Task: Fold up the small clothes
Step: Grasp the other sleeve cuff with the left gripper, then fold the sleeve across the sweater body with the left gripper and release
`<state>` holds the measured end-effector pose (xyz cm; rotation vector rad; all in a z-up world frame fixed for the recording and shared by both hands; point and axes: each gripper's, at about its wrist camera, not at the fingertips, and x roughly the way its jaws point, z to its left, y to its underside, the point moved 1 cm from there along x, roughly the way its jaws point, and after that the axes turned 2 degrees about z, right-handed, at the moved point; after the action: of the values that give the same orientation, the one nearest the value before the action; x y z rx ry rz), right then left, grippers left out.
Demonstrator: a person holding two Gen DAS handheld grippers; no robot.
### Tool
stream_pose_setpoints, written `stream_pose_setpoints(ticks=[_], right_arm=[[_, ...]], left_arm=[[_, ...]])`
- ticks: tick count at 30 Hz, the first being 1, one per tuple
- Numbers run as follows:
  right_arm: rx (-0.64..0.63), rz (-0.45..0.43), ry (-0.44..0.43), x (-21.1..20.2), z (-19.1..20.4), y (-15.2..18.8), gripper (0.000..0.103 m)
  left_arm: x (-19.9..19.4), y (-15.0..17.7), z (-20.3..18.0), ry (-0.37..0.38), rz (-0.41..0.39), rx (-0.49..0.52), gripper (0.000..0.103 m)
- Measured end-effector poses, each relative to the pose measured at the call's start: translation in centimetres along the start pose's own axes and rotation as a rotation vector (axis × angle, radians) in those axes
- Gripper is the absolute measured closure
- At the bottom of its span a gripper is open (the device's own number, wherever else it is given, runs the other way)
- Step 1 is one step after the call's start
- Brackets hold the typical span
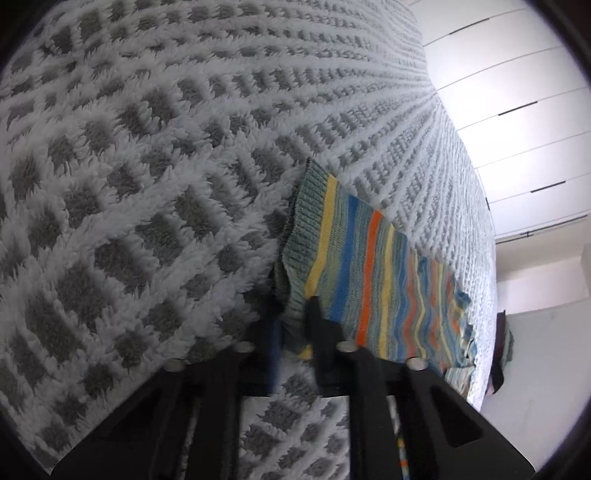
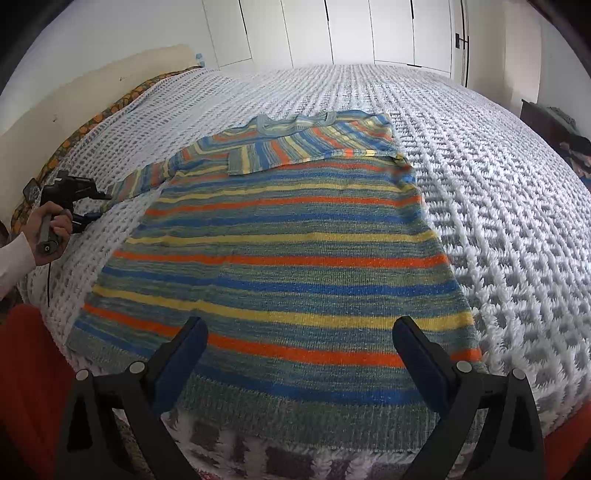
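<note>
**Across a waffle-textured bedspread, a striped sweater waits for its second sleeve fold**

On the bed, one knitted sweater [image 2: 288, 236] lies flat, its hem toward the right wrist camera and its neckline far off at twelve o'clock. Its stripes run blue, orange, yellow and grey-green. One white and grey bedspread [image 2: 480, 192] lies under it.

Two sleeves can be counted. One sleeve is already folded across the chest, near the neckline. The other sleeve [image 2: 147, 173] stretches out toward nine o'clock, with its cuff at the far end.

Two grippers are in view. The left gripper [image 1: 295, 325] is clenched on the ribbed cuff [image 1: 295, 258] of that outstretched sleeve; in the left wrist view the knit is pinched between its dark fingers. A hand [image 2: 48, 229] holds the tool at nine o'clock in the right wrist view. The right gripper [image 2: 299, 350] hangs over the hem at six o'clock, released, with its fingers spread wide and nothing between them.

The knit looks soft, light and limp, so it will likely sag and stretch when lifted. It seems grippy rather than slippery, and not fragile. The ribbed cuff and hem corners look the firmest places to take hold.

White cupboard doors [image 2: 351, 33] stand behind the bed at twelve o'clock.
</note>
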<state>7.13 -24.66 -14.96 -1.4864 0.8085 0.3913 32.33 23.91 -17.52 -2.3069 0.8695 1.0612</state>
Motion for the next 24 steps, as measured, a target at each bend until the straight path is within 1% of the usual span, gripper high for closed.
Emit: stream_pose_setpoints(ticks=[1,2,3,4,6,7,9,12,14,15,17,20,21,22,23,24], right_arm=[[0.002,-0.003,-0.004,-0.1,0.0,-0.1,0.004],[0.006,-0.007,-0.011,-0.2,0.0,-0.1,0.004],[0.011,-0.011,-0.019,-0.3,-0.1,-0.1,0.004],[0.015,-0.014,-0.027,-0.4,-0.1,-0.2,0.004],[0.025,-0.019,-0.038,-0.5,-0.3,-0.3,0.004],[0.03,-0.02,-0.04,-0.5,-0.4,-0.3,0.004],[0.038,-0.025,-0.05,-0.7,-0.5,-0.4,0.004],[0.052,-0.042,-0.064,-1.2,-0.8,-0.5,0.004],[0.064,-0.054,-0.07,-1.5,-1.1,-0.5,0.004],[0.072,-0.059,-0.073,-1.7,-1.3,-0.5,0.004],[0.092,-0.067,-0.08,-1.9,-1.8,-0.4,0.004],[0.13,-0.074,-0.087,-2.1,-2.8,-0.4,0.004],[0.142,-0.075,-0.089,-2.1,-3.1,-0.4,0.004],[0.152,-0.077,-0.09,-2.2,-3.4,-0.4,0.004],[0.162,-0.078,-0.089,-2.2,-3.7,-0.4,0.004],[0.172,-0.079,-0.09,-2.2,-4.0,-0.4,0.004]], left_arm=[[-0.3,-0.1,-0.2,-0.004,-0.014,-0.002,0.098],[-0.8,-0.2,-0.9,-0.02,-0.035,0.018,0.098],[-1.4,-0.4,-1.9,-0.034,-0.053,0.05,0.098],[-2.2,-0.4,-3.7,-0.052,-0.078,0.1,0.099],[-3.7,0.2,-7.9,-0.056,-0.115,0.212,0.099],[-4.3,0.6,-10.5,-0.047,-0.128,0.275,0.099],[-5.0,2.4,-16.7,-0.013,-0.134,0.42,0.099],[-4.8,7.0,-24.9,0.027,-0.122,0.637,0.098],[-3.5,11.0,-29.6,0.043,-0.093,0.778,0.098],[-2.6,13.0,-31.3,0.043,-0.08,0.833,0.098],[0.0,17.5,-33.5,0.023,-0.046,0.936,0.098],[4.8,23.4,-34.2,-0.039,0.012,1.03,0.097],[6.3,25.1,-34.3,-0.069,0.028,1.057,0.094],[7.7,26.8,-34.0,-0.111,0.046,1.086,0.084],[9.3,28.3,-33.4,-0.157,0.078,1.113,0.058],[10.2,29.5,-32.6,-0.195,0.104,1.124,0.045]])
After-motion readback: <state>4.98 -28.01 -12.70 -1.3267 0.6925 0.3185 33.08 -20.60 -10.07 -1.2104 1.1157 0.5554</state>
